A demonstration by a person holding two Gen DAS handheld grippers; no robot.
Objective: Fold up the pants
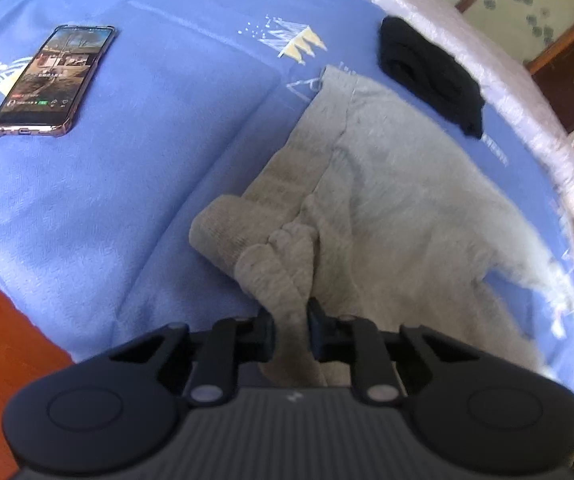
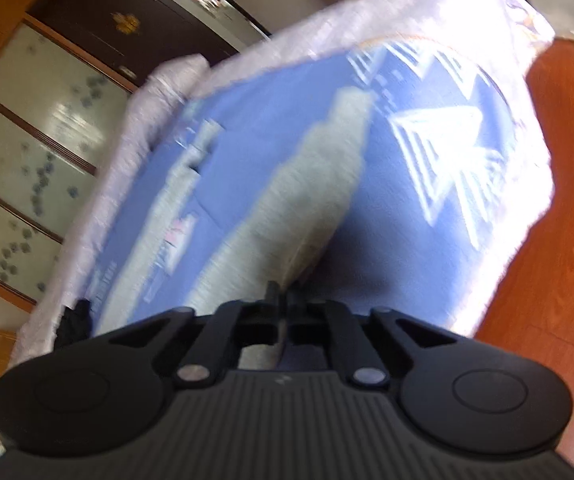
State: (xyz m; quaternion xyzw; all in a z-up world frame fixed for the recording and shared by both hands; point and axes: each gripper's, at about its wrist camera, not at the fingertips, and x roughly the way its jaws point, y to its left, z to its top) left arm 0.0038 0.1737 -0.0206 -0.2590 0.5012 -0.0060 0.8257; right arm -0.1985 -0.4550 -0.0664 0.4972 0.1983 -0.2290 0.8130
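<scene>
Left hand-held gripper clamps grey pants at bunched waistband; right hand-held gripper pinches leg, likely stretching them flat on bed for folding.

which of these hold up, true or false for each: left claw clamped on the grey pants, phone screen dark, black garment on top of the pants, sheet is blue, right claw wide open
1. The left claw is clamped on the grey pants. True.
2. The phone has a dark screen. False: it lies face up on the sheet, lit and showing a picture.
3. The black garment lies on top of the pants. False: it lies apart from them, near the bed's edge.
4. The sheet is blue. True, with pale printed patterns.
5. The right claw is wide open. False: it is shut, with grey cloth at its tips in a blurred view.
</scene>
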